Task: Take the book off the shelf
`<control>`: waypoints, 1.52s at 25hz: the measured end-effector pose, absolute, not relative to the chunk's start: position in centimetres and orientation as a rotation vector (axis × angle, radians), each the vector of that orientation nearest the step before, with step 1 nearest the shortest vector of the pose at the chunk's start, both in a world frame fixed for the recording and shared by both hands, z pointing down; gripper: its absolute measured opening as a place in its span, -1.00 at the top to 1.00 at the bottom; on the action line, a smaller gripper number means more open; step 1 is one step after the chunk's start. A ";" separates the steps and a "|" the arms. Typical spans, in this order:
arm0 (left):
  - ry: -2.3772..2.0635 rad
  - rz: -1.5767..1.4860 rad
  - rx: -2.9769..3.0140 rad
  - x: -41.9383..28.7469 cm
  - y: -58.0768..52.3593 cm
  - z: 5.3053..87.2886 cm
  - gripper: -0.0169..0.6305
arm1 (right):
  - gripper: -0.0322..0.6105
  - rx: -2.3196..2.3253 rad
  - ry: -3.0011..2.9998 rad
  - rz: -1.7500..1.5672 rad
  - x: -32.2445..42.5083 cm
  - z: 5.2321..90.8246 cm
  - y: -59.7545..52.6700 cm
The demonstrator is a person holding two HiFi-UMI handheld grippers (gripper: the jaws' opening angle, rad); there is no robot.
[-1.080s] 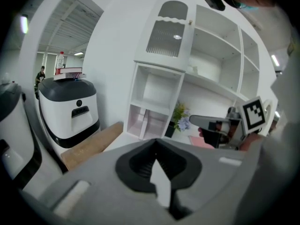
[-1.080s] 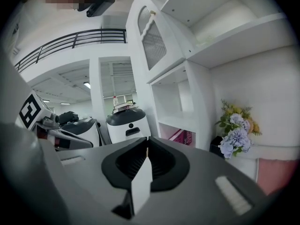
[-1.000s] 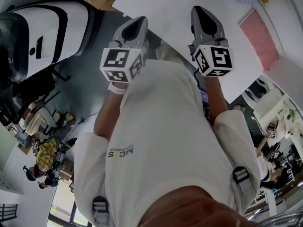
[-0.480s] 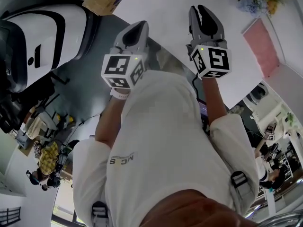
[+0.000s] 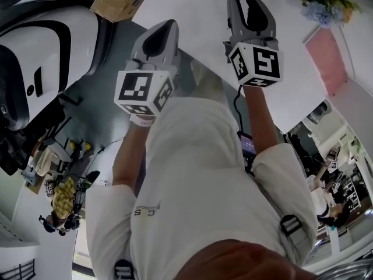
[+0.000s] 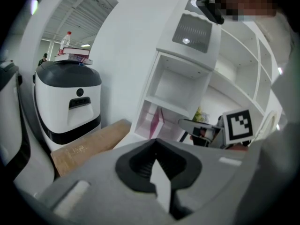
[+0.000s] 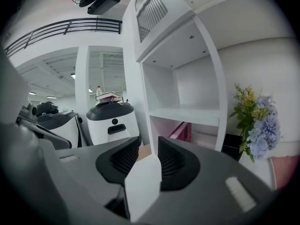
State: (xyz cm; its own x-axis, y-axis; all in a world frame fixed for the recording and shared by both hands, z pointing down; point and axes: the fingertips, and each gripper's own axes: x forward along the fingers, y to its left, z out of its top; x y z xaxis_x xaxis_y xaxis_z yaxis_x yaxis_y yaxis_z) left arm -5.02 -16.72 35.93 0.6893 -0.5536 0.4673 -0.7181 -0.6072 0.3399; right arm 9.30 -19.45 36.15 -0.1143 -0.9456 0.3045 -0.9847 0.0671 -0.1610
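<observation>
A pink book (image 7: 183, 131) leans in the lower compartment of the white shelf unit (image 7: 187, 112). The left gripper view shows the same book (image 6: 155, 121) and shelf (image 6: 183, 106). My right gripper (image 7: 149, 150) points at the shelf from a distance. Its jaws are opening and nothing is between them. In the head view the right gripper (image 5: 247, 9) is held out ahead with a visible gap. My left gripper (image 5: 158, 38) is beside it, shut and empty. The left gripper (image 6: 153, 159) is also far from the book.
A white rounded machine (image 7: 112, 117) with books stacked on top stands left of the shelf. A cardboard box (image 6: 88, 143) lies at its foot. Blue and yellow flowers (image 7: 257, 121) stand right of the shelf, above a pink panel (image 5: 327, 52).
The right gripper's jaws have parted from shut to a clear gap. Both grippers have moved slightly forward, up in the head view.
</observation>
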 end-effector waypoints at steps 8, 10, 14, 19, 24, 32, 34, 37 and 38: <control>-0.970 0.452 2.369 -5.6 -19.4 39.4 0.94 | 0.37 2.121 -2.121 0.535 9.9 39.6 -23.5; -0.963 0.452 2.367 -5.5 -20.0 40.2 0.94 | 0.37 2.149 -2.116 0.548 10.3 40.4 -24.4; -0.949 0.457 2.380 -5.1 -21.1 41.5 0.94 | 0.29 2.200 -2.088 0.548 11.0 41.7 -26.1; -0.914 0.474 2.367 -4.6 -21.6 43.5 0.94 | 0.20 2.258 -2.014 0.533 11.9 43.4 -27.4; -0.907 0.452 2.344 -4.2 -22.3 45.4 0.94 | 0.20 2.291 -1.959 0.519 12.7 45.6 -28.9; -0.873 0.450 2.337 -3.1 -23.1 47.5 0.94 | 0.17 2.376 -1.865 0.481 14.1 47.5 -31.4; -0.873 0.450 2.333 -3.1 -23.2 47.8 0.94 | 0.17 2.388 -1.839 0.463 14.2 47.9 -32.0; -0.878 0.449 2.325 -3.4 -23.3 48.2 0.94 | 0.17 2.401 -1.804 0.451 14.4 48.5 -32.8; -0.879 0.450 2.323 -3.5 -23.3 48.3 0.94 | 0.17 2.404 -1.794 0.445 14.6 48.7 -33.1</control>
